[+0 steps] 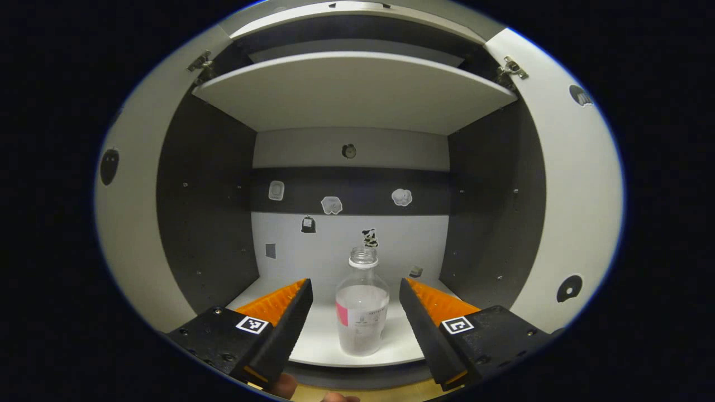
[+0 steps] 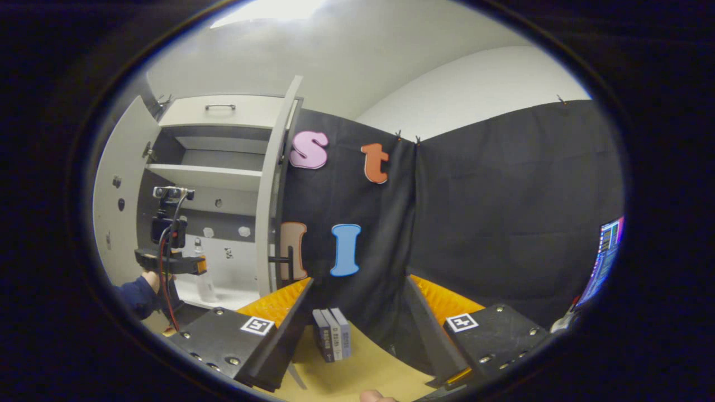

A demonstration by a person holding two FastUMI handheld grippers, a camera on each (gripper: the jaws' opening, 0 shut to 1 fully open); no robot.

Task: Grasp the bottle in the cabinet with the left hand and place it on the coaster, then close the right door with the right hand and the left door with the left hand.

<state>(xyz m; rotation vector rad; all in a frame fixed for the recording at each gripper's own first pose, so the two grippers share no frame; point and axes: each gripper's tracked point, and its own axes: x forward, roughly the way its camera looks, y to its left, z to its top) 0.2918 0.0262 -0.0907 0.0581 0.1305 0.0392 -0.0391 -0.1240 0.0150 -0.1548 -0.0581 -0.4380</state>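
Note:
A clear bottle [image 1: 362, 308] with a white label and no cap stands upright near the front of the cabinet's lower shelf [image 1: 329, 340]. My left gripper [image 1: 356, 290] is open, its fingers either side of the bottle and not touching it. Both cabinet doors stand open: the left door [image 1: 131, 223] and the right door [image 1: 570, 212]. In the right gripper view the cabinet [image 2: 212, 184] is at the left, with the left gripper [image 2: 192, 265] and the bottle [image 2: 205, 282] at its lower shelf, held by a hand [image 2: 149, 279]. My right gripper [image 2: 357, 285] is open over the table, holding nothing.
An upper shelf [image 1: 357, 92] spans the cabinet above the bottle. Small stickers dot the back wall [image 1: 346, 240]. The right door's edge [image 2: 273, 195] with a handle [image 2: 282, 259] juts out. A few small books [image 2: 332, 334] stand on the wooden table [image 2: 357, 368]. A screen [image 2: 603, 259] glows at the far right.

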